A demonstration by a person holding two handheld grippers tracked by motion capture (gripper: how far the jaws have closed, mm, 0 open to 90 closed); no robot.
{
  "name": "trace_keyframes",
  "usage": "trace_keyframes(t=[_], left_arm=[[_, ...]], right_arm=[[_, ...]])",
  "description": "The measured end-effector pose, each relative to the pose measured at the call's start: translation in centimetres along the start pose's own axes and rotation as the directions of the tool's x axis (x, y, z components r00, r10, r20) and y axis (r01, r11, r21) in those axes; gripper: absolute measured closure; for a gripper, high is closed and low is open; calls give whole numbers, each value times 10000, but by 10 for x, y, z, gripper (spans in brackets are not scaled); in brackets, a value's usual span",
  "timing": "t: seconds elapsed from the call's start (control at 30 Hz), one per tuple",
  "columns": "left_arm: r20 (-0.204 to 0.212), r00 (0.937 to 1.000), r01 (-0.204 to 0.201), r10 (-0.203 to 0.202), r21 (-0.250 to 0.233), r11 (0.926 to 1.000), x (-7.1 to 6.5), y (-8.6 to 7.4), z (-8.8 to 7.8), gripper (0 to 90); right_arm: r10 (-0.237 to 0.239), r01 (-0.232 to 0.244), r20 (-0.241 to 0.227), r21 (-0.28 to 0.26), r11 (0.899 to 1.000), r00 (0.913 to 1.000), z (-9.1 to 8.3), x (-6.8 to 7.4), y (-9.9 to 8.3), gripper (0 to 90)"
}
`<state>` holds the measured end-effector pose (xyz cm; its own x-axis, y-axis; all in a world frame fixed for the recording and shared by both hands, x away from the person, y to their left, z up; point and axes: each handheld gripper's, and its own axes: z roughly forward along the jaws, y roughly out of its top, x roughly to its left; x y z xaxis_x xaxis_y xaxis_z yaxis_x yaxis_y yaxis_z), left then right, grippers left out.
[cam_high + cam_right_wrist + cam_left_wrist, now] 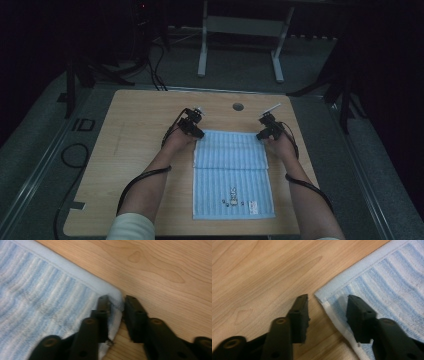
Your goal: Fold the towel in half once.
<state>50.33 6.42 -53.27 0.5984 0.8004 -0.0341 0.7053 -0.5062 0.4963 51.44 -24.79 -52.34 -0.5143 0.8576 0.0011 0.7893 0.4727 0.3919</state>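
Forearms come in from the bottom of the high view, a pale sleeve (131,226) on the person's left one; between them lies a light blue striped towel (232,175) on the wooden table (125,150), folded so the far part is doubled over, with a small embroidered figure (232,192) and a label (253,205) near the close edge; left gripper (197,134) sits at the towel's far left corner, right gripper (261,135) at the far right corner; black cables (137,180) trail back along both arms; a round hole (238,106) in the tabletop sits beyond the towel, and a white metal frame (240,30) stands on the floor further back; jaw state is too small to call from up here.

Left gripper view: left gripper (327,307) has its jaws clearly apart, one over bare wood, the other over the towel (384,285); the towel corner sits in the gap between them, not pinched, so far as I can tell.

Right gripper view: right gripper (117,305) has jaws close together with the towel (45,295) corner between them; one jaw is over the fabric, the other on the wood side; the hem looks squeezed, so I'd say clamped on the corner; table (162,270) grain runs across the rest.
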Motion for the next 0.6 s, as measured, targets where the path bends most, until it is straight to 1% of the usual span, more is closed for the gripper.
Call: trace_keyframes(t=[0.03, 0.07, 0.1, 0.13, 0.17, 0.2, 0.23, 0.27, 0.33, 0.37, 0.4, 0.43, 0.47, 0.5, 0.53, 0.57, 0.6], left_arm=[[29, 10000, -55, 55, -54, 10000, -2, 0, 0, 642], [125, 9999, -105, 105, -39, 9999, -4, 1, 1, 687], [343, 9993, -137, 137, 3, 9999, -5, 2, 1, 777], [108, 9994, -326, 326, -25, 9995, -8, 3, 1, 847], [-90, 9990, -433, 432, -63, 9990, -11, 3, 1, 864], [-1, 9991, -419, 419, -115, 9991, -12, 3, -1, 873], [131, 9994, -303, 305, -204, 9993, -12, 3, -2, 876], [131, 9994, -303, 305, -204, 9993, -12, 3, -2, 876], [324, 9992, -235, 254, -597, 9979, -10, 5, -16, 877], [480, 9987, -115, 153, -794, 9968, -9, 6, -22, 877], [484, 9987, -105, 150, -924, 9957, -8, 7, -28, 877], [578, 9982, -84, 142, -995, 9950, -8, 8, -34, 877], [590, 9982, -30, 96, -1114, 9938, -7, 9, -40, 877], [490, 9987, -67, 129, -1238, 9923, -7, 10, -46, 877], [627, 9980, -31, 114, -1321, 9912, -6, 11, -52, 876], [674, 9977, -1, 99, -1430, 9897, -5, 11, -58, 876], [599, 9982, 16, 76, -1509, 9885, -5, 12, -64, 875]], right_arm=[[-70, 70, 13, 31, 10000, 10000, 0, 3, 1, 823], [-228, 226, 186, 100, 9997, 9996, 0, 5, 2, 829], [-435, 430, 273, 185, 9989, 9987, 0, 7, 3, 833], [-505, 497, 317, 268, 9984, 9982, 0, 9, 3, 835], [-528, 519, 328, 287, 9982, 9981, 0, 9, 4, 837], [-489, 481, 290, 256, 9985, 9984, -1, 9, 3, 837], [-427, 423, 270, 163, 9990, 9987, -2, 9, 3, 839], [-398, 397, 231, 54, 9992, 9989, -4, 8, 3, 839], [-319, 320, 88, -169, 9993, 9995, -11, 6, 4, 840], [-296, 297, 28, -331, 9990, 9996, -16, 4, 6, 839], [-249, 244, -94, -493, 9985, 9996, -22, 4, 8, 840], [-268, 257, -157, -677, 9974, 9995, -28, 4, 10, 840], [-361, 348, -143, -818, 9960, 9992, -35, 4, 12, 840], [-384, 363, -201, -961, 9947, 9991, -42, 4, 14, 840], [-417, 384, -262, -1148, 9926, 9988, -48, 4, 16, 839], [-480, 445, -241, -1278, 9908, 9986, -54, 5, 17, 840], [-516, 477, -238, -1420, 9887, 9984, -60, 6, 18, 839]])
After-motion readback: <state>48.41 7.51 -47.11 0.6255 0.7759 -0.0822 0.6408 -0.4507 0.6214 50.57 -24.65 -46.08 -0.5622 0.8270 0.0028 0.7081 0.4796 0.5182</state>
